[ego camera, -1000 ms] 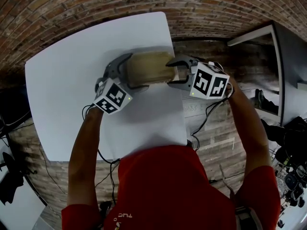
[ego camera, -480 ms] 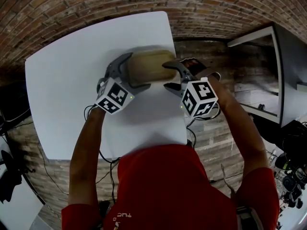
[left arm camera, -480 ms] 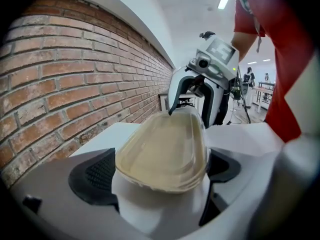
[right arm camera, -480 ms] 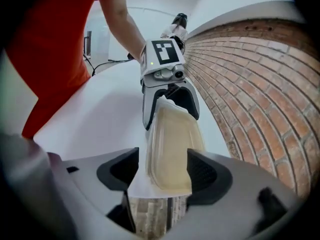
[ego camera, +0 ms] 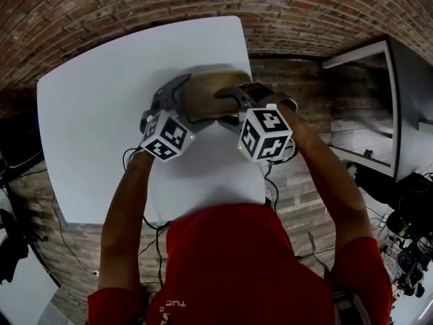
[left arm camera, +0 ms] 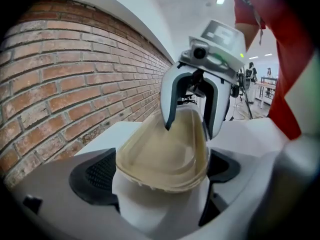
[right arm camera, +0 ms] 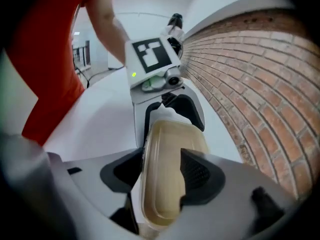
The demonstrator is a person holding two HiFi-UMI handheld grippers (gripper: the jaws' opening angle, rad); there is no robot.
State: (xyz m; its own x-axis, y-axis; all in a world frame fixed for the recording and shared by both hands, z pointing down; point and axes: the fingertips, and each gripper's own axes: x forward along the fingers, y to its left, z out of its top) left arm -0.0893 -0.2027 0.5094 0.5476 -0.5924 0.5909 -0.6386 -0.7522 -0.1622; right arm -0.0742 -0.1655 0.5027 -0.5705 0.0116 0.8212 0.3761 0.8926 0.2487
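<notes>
A shallow tan container (ego camera: pixel 208 89) with a clear lid hangs over the far right part of the white table (ego camera: pixel 95 114), held from both ends. My left gripper (ego camera: pixel 177 99) is shut on its left end; in the left gripper view the container (left arm camera: pixel 165 151) fills the gap of the left gripper (left arm camera: pixel 160 176). My right gripper (ego camera: pixel 233 99) is shut on the other end. In the right gripper view the container (right arm camera: pixel 167 159) stands on edge between the jaws of the right gripper (right arm camera: pixel 162 179), a ribbed pad (right arm camera: pixel 197 174) pressing its lid. Each gripper sees the other, the right gripper (left arm camera: pixel 189 129) and the left gripper (right arm camera: pixel 170 111).
A brick wall (ego camera: pixel 135 5) runs along the table's far side. The table's right edge (ego camera: pixel 254 147) drops to a brick floor. Cables (ego camera: pixel 291 161) hang off the right side. A white shelf frame (ego camera: pixel 358 53) stands further right.
My right gripper has swung in toward the person and slid further along the container, its jaws narrowing onto it. The left gripper and the container have barely moved.
</notes>
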